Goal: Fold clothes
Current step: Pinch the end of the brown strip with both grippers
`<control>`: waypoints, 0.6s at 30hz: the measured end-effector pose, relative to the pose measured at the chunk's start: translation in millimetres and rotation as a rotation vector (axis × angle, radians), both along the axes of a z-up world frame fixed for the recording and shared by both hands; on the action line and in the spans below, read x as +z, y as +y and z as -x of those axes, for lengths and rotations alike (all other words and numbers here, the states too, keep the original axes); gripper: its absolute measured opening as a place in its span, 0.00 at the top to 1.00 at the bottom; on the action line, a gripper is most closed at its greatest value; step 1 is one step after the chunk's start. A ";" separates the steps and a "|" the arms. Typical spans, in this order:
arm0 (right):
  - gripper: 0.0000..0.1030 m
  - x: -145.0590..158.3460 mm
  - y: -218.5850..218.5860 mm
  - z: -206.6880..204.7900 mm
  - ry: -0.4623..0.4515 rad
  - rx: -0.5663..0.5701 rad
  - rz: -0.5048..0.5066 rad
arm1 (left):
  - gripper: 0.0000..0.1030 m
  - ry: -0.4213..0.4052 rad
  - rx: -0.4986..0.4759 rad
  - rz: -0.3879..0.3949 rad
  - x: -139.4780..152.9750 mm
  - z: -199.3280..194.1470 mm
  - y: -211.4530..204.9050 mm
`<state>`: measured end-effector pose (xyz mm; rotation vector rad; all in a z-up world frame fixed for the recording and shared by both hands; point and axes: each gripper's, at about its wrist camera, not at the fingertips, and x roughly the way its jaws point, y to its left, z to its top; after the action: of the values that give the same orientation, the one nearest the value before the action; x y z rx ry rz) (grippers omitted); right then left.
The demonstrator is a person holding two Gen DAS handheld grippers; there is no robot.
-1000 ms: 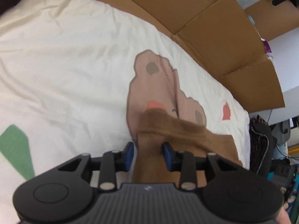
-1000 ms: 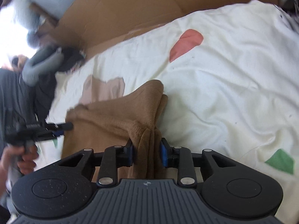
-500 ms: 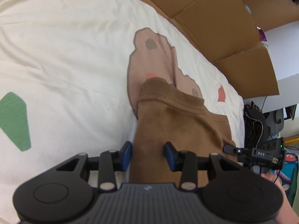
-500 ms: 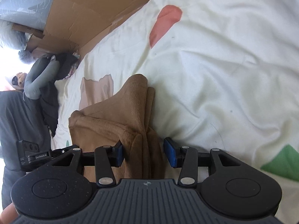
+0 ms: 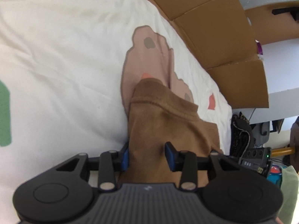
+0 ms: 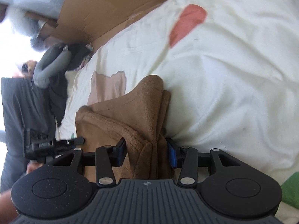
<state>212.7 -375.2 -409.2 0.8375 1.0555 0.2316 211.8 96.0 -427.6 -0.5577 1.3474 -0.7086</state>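
We have the brown fleece garment lying on the cream bedspread, already gathered into a thick, layered bundle, so we judge that at least 1 fold is made; its edges look uneven and bunched, and the smoothing, any last fold and the setting aside seem left to do. The bedspread, printed with a tan animal shape, a coral patch and green patches, carries the garment near its near edge, with flattened cardboard standing behind the bed and dark clothing heaped at 1 end of it. Our left gripper has a fairly narrow gap with the garment's near-left part running between its blue pads; the cloth fills that gap and touches both pads, so we read it as gripped. Our right gripper straddles the stacked folded edge at the garment's right side; its jaws are closing, the cloth is between them, the left pad meets the fleece, and at the right pad we cannot tell whether it presses or only sits beside the cloth. In the right wrist view the other tool and a bit of a hand show at the far left, blurred
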 end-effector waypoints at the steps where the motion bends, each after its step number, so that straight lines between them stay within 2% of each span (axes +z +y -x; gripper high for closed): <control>1: 0.56 -0.3 -0.9 0.3 -0.001 0.001 0.001 | 0.60 0.000 -0.001 0.007 -0.3 -0.6 -0.8; 3: 0.67 -0.9 -2.6 1.0 -0.003 0.003 0.004 | 0.60 0.003 -0.003 0.018 0.4 -0.8 -1.3; 6: 0.71 -3.3 -5.2 3.1 -0.008 -0.004 -0.018 | 0.60 -0.005 -0.024 0.026 2.5 1.3 -2.7; 13: 0.71 -6.0 -4.0 4.0 -0.010 0.012 -0.035 | 0.60 -0.029 -0.063 0.035 3.8 4.7 -6.4; 15: 0.63 -6.8 -2.6 2.2 -0.007 0.012 -0.029 | 0.60 -0.031 -0.062 0.041 2.2 2.8 -7.3; 16: 0.62 -7.2 -1.5 1.2 -0.008 0.009 -0.032 | 0.62 -0.031 -0.061 0.045 1.3 1.9 -7.7; 18: 0.63 -7.2 0.7 -0.3 -0.012 0.004 -0.030 | 0.71 -0.034 -0.055 0.035 0.6 0.3 -8.5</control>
<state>213.0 -374.5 -416.4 0.8601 1.0446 0.2567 211.4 87.5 -427.0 -0.5351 1.3247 -0.7845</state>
